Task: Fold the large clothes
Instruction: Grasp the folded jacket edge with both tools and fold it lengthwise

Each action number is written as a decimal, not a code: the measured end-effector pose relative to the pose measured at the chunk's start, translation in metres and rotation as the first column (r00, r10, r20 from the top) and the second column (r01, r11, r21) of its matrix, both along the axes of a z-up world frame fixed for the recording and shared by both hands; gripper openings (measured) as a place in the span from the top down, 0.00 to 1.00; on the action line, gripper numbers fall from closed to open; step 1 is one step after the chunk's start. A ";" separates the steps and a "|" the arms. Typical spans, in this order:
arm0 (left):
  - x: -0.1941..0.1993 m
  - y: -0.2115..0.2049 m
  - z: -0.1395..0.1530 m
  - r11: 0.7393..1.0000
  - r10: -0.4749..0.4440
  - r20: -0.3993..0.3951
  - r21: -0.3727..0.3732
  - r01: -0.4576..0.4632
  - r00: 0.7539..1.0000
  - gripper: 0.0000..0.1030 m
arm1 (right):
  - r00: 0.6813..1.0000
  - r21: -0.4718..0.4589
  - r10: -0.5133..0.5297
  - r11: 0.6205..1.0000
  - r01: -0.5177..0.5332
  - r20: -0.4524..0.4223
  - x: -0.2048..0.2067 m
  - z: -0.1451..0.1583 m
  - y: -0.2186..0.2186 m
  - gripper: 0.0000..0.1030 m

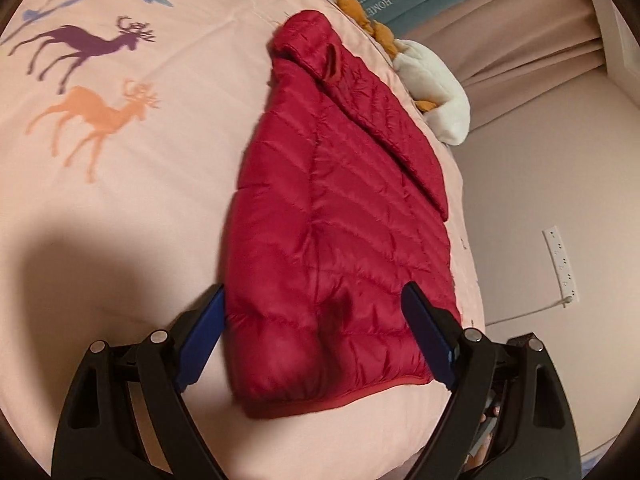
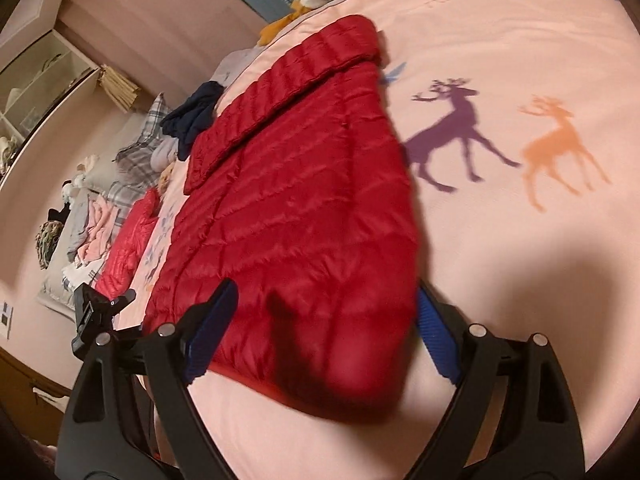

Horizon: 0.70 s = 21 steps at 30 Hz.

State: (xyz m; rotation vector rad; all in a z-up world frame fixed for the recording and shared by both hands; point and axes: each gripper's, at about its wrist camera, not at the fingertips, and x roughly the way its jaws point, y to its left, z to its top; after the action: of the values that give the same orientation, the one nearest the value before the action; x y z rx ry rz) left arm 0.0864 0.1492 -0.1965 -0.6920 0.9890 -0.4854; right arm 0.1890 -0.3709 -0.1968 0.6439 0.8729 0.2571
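Note:
A red quilted puffer jacket (image 1: pixel 340 220) lies folded lengthwise on a pink bedspread (image 1: pixel 140 200) printed with deer, one sleeve laid over its body. My left gripper (image 1: pixel 314 286) is open over the hem end. Its left finger stands beside the jacket's edge and its right finger hangs over the fabric. In the right wrist view the same jacket (image 2: pixel 300 200) fills the middle. My right gripper (image 2: pixel 326 288) is open too and straddles the hem corner, with the tip of its right finger hidden behind the jacket's edge. No pad presses on the cloth.
A white and orange plush toy (image 1: pixel 436 92) lies at the bed's far edge. A dark blue garment (image 2: pixel 192 116), a second red jacket (image 2: pixel 128 240), plaid pillows (image 2: pixel 136 152) and piled clothes sit along the bed's side. A power strip (image 1: pixel 560 264) lies beyond the bed.

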 end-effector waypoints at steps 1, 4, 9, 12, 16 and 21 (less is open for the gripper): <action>0.003 -0.002 -0.001 1.000 -0.006 0.000 -0.006 0.006 1.000 0.15 | 1.000 0.004 0.005 1.000 -0.005 0.000 0.004 -0.001 0.002 0.15; 0.013 -0.011 -0.001 0.999 -0.036 0.003 -0.027 0.036 0.999 0.15 | 1.000 0.017 0.017 1.000 -0.018 0.008 0.016 -0.002 0.007 0.15; 0.028 -0.024 -0.003 0.995 -0.084 0.008 -0.059 0.085 0.996 0.15 | 0.999 0.038 0.027 0.999 -0.028 0.021 0.032 -0.002 0.017 0.18; 0.037 -0.031 -0.004 0.990 -0.110 0.009 -0.087 0.110 0.994 0.15 | 0.999 0.047 0.032 0.998 -0.033 0.020 0.040 -0.004 0.022 0.22; 0.040 -0.038 -0.004 0.988 -0.125 0.017 -0.091 0.126 0.992 0.15 | 0.999 0.055 0.047 0.997 -0.048 0.014 0.040 -0.005 0.027 0.29; 0.030 -0.036 -0.005 0.985 -0.137 0.019 -0.105 0.138 0.990 0.23 | 0.997 0.111 0.078 0.991 -0.077 -0.004 0.024 -0.007 0.022 0.38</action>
State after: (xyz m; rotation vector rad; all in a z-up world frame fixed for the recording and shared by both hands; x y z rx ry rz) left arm 0.1168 0.1134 -0.2016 -0.7176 1.0097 -0.6665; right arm 0.2127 -0.3492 -0.2036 0.7149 0.8973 0.3755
